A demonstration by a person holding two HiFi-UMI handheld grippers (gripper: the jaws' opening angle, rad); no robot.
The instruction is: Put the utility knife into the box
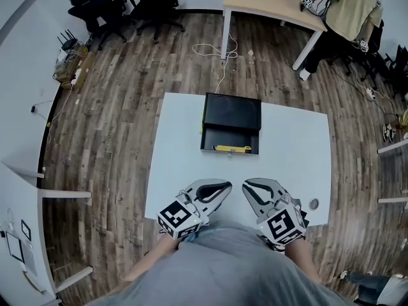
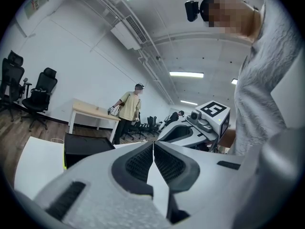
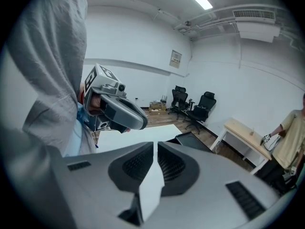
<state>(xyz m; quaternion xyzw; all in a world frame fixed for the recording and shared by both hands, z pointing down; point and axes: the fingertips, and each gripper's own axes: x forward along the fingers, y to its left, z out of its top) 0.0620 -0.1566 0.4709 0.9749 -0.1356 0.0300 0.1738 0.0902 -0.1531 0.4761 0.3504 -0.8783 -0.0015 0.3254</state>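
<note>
Wood-plank floor fills the room, with black office chairs by the far wall and a pale wood desk where a second person stands. At the centre sits a white bench, with the wearer's grey-clad torso at its near edge.

A black box lies open on the far half of the bench, its lid folded back away from the wearer. Both grippers hover over the near edge, well short of the box and just beside each other, tips pointing toward it. The left gripper has its jaws pressed together with nothing between them. The right gripper likewise has its jaws closed and empty.

A yellow knife lies inside the box, lengthwise along its near wall. A small round thing rests on the bench by the right gripper.
</note>
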